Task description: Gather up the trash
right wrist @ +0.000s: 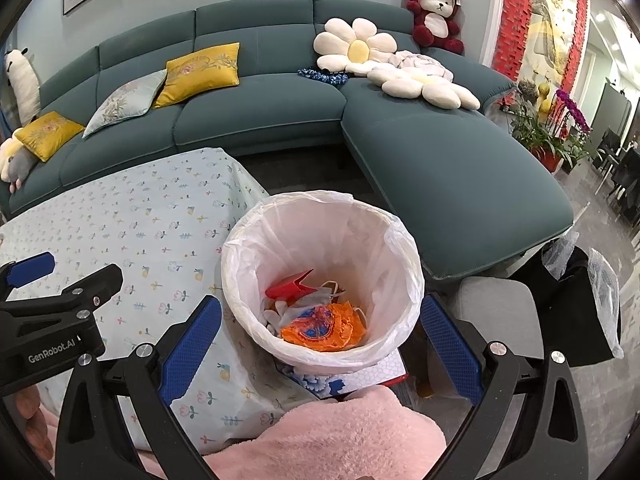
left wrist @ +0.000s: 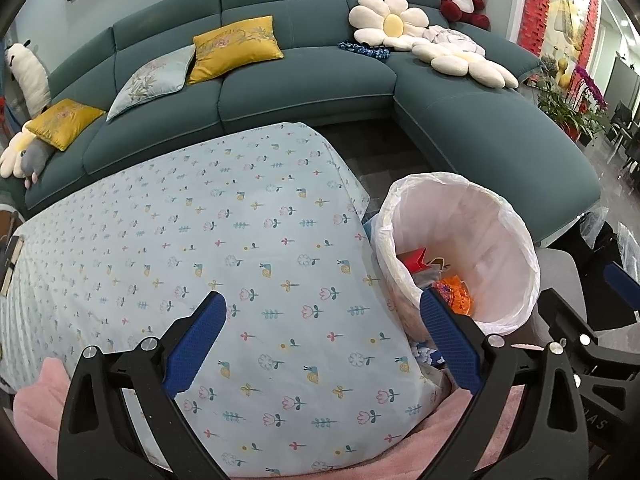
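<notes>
While both tools gape wide and grip nothing, the lined trash bin stands upright, mouth upward, beside the floral-clothed surface. Inside lie an orange wrapper, red folded card and whitish scraps. Left tool hovers over the cloth; right tool over the bin.

A flowered cloth covers the table; the lined bin stands on the floor just beside it.
</notes>
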The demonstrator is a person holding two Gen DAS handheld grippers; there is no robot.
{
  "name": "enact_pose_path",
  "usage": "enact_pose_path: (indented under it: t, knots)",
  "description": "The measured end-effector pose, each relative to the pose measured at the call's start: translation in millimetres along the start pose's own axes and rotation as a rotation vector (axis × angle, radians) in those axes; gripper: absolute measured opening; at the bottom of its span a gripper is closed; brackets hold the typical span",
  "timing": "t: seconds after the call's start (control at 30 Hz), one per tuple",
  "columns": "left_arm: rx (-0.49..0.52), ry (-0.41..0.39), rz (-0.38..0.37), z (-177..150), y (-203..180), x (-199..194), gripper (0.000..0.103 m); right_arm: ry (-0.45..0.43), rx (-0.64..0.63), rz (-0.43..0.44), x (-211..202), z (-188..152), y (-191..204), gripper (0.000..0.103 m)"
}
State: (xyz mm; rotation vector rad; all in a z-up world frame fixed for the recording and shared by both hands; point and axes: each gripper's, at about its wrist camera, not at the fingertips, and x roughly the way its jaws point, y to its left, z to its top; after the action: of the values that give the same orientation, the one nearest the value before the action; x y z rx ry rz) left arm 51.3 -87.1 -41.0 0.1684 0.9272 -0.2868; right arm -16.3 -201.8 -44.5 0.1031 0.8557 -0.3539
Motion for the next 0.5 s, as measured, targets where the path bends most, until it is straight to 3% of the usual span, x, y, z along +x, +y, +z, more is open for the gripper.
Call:
enact_pose_path:
  t: [0.5]
  knots:
    - [0.034,0.006,0.010,-0.9,-5.4,3.0,0.093,0.014,0.003,-0.003,5.6,-2.5,-0.4,0.096]
